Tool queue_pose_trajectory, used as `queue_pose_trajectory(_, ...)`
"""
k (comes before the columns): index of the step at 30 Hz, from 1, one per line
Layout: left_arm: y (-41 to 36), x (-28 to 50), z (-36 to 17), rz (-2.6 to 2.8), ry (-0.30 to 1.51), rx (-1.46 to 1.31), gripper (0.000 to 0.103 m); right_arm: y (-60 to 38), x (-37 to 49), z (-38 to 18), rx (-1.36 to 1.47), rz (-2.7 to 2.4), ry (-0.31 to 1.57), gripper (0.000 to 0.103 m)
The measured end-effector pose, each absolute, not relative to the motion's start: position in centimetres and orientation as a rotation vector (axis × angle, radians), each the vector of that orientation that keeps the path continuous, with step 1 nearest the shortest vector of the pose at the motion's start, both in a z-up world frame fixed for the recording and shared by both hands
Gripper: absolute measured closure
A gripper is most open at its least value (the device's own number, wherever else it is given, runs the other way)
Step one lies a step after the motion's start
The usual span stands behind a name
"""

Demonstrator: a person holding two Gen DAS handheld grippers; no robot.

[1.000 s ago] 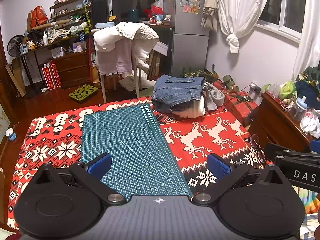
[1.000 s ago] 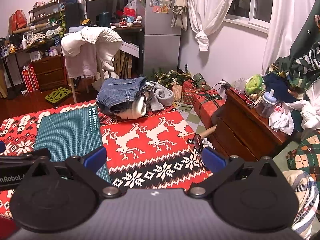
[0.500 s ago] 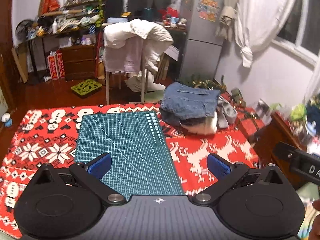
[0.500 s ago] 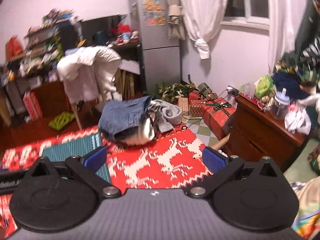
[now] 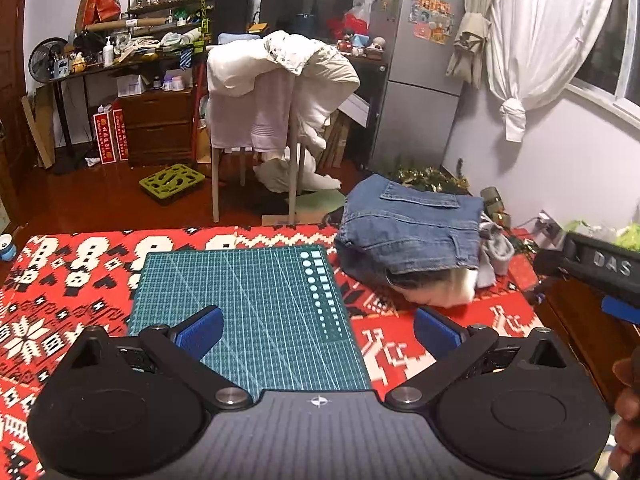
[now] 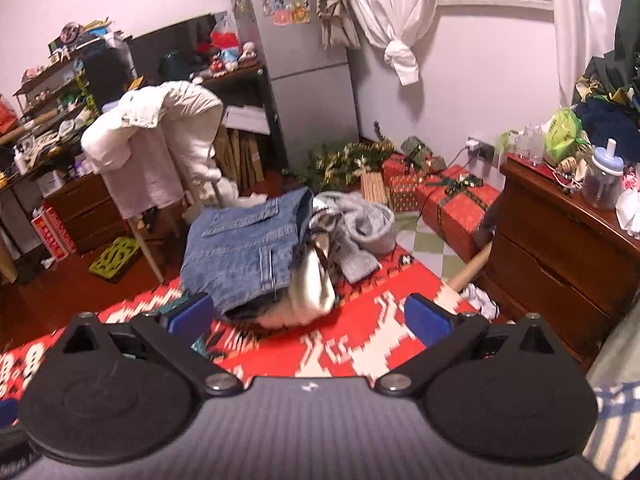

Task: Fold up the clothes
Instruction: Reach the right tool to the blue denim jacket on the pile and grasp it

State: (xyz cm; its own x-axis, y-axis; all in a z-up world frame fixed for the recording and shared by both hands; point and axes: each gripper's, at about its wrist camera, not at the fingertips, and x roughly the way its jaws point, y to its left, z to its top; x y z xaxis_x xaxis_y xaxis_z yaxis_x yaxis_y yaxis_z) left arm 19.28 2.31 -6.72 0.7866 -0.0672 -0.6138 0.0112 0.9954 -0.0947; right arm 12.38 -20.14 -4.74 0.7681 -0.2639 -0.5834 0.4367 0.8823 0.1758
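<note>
A heap of clothes [image 5: 416, 248] lies at the far right edge of the red patterned blanket [image 5: 80, 280]: folded blue denim [image 6: 244, 252] on top, white and grey garments [image 6: 360, 236] crumpled underneath and beside it.

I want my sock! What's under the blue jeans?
Under the folded jeans a white garment pokes out, with grey clothing beside it. Anything deeper is covered.

Blue denim garment [image 6: 244, 252], grey knit cloth [image 6: 366, 226], matt green cutting mat [image 5: 256, 304], glossy wooden dresser [image 6: 560, 248]
</note>
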Motion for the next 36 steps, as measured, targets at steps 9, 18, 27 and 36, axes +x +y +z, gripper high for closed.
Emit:
queue_pose_trajectory(9,2.7,24.7,-10.7,-0.053,0.67,-0.13,0.001,-21.2,18.9,-11.0,0.247,-0.355,0.552,0.0)
queue_pose_trajectory(18,2.3,28.4,-13.9,-0.137,0.679,-0.246,0.008,-23.9,24.4,-14.4,0.352,-0.263,0.572,0.001)
queue_pose_trajectory(27,1.4,30.6,-15.4,-0.2,0.699,-0.273,0.031,-25.0,29.0,-16.8,0.425,-0.179,0.598,0.046)
queue_pose_trajectory(36,1.6,30.6,-15.8,-0.234,0.708,-0.305,0.037,-25.9,30.4,-17.6,0.561,-0.093,0.604,0.085)
